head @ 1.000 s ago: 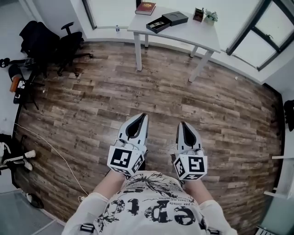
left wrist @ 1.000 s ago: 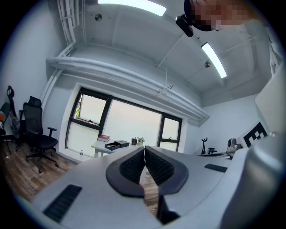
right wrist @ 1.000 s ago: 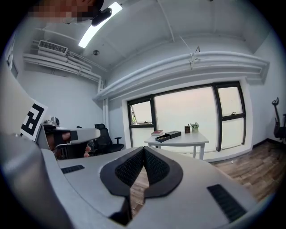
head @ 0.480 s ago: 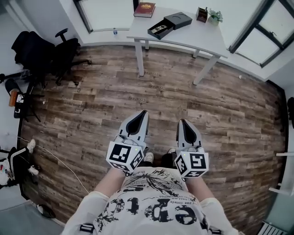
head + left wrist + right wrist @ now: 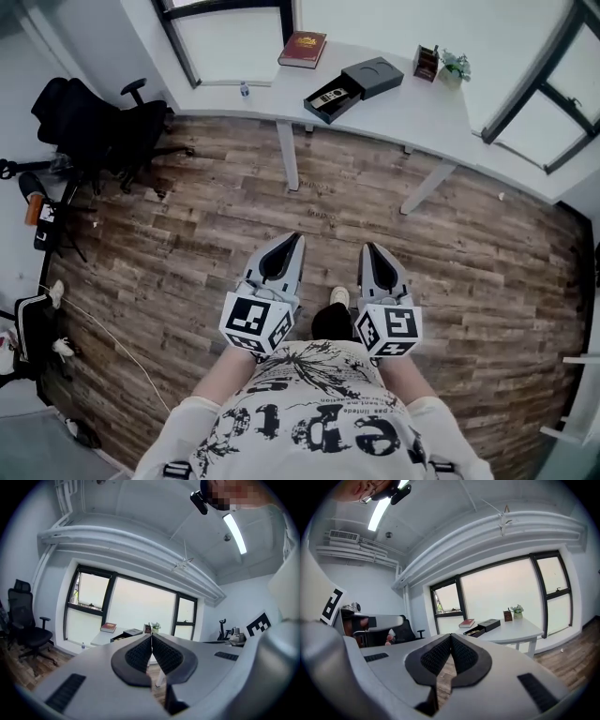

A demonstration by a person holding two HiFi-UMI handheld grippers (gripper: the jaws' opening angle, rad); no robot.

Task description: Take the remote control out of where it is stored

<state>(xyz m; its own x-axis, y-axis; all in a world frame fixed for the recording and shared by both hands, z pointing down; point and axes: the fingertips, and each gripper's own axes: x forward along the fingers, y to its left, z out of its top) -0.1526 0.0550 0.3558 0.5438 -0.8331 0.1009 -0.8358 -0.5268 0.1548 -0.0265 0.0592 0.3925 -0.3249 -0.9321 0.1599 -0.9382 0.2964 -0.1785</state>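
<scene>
Both my claws are clamped fully shut with nothing in them right now, left gripper (image 5: 296,238) and right gripper (image 5: 368,248) side by side out in front of my shirt, over the wood floor (image 5: 187,234). The remote control (image 5: 327,97) is lying in the open black box (image 5: 314,107) up on the white table (image 5: 412,112) by the window, well apart from both grippers. The box's lid (image 5: 373,77) sits just beside it and a red book (image 5: 303,49) is further along the tabletop.
</scene>
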